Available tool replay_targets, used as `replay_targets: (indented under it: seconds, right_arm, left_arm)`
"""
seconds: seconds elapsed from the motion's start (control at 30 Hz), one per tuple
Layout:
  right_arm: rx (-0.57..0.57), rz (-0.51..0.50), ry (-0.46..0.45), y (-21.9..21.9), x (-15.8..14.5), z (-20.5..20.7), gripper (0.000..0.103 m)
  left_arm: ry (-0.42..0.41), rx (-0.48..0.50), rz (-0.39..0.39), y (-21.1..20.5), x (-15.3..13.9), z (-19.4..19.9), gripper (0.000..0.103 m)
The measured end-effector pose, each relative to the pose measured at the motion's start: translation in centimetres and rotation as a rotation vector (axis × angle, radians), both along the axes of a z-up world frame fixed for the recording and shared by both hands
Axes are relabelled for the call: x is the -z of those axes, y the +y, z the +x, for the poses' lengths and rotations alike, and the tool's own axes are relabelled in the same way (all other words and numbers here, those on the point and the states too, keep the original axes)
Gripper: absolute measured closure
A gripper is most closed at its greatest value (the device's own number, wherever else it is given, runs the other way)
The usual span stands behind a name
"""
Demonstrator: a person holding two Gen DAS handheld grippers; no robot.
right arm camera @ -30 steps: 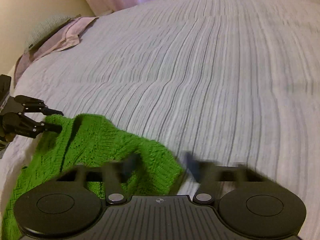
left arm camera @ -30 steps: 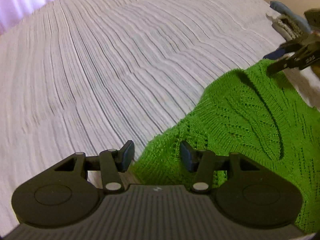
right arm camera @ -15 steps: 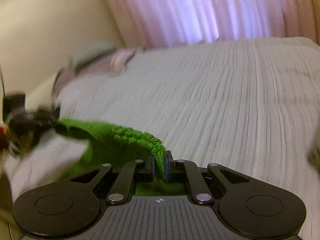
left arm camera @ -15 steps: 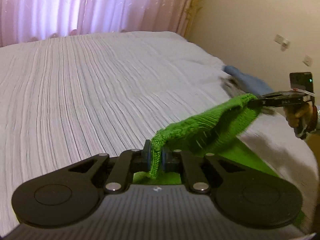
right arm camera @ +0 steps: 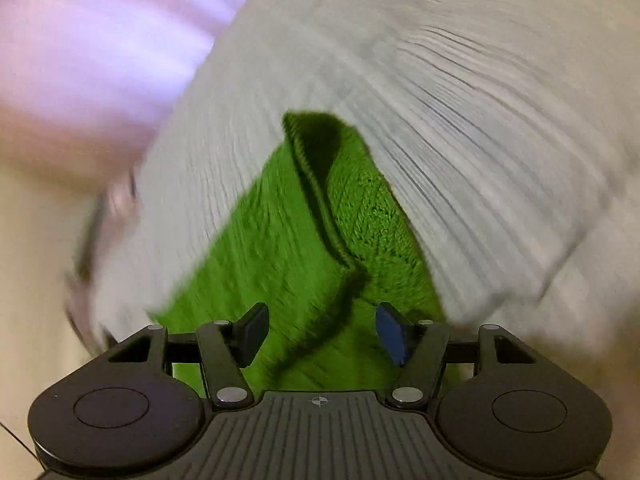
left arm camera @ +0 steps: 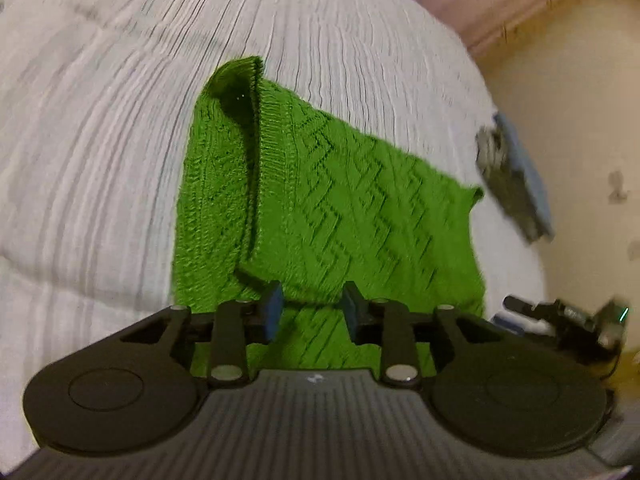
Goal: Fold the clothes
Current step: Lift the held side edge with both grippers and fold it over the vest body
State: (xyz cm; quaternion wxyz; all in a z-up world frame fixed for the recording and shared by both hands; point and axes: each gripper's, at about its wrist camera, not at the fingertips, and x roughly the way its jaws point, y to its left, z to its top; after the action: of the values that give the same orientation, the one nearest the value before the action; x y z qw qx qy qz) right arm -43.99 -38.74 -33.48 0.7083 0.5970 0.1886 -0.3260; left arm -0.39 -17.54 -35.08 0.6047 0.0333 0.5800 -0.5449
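Half a second before, both jaws pinched the green knitted garment (left arm camera: pixel 340 200) aloft; it had since dropped onto the striped bed cover (left arm camera: pixel 100 140), one edge doubled over in a long fold. Left gripper (left arm camera: pixel 310 312) and right gripper (right arm camera: pixel 320 334) hovered over its near edge, jaws spread, grasping nothing. Beyond lay what appeared, through blur, to be other clothes (left arm camera: pixel 516 184).
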Motion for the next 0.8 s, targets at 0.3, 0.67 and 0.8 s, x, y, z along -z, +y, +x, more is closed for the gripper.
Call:
replay_targets:
  seconds: [0.3, 0.67, 0.8]
  right_arm:
    - [0.123, 0.071, -0.164, -0.4, 3.7, -1.0, 0.041]
    - [0.123, 0.009, -0.280, -0.9, 5.6, -1.4, 0.068]
    - [0.094, -0.019, -0.226, -1.1, 5.0, -0.6, 0.091]
  left_arm:
    - [0.169, -0.108, -0.082, 1.4, 3.6, 1.1, 0.067]
    - [0.200, -0.155, -0.255, 2.6, 6.6, 1.9, 0.051]
    - [0.162, -0.157, -0.253, 2.6, 6.1, 1.7, 0.057]
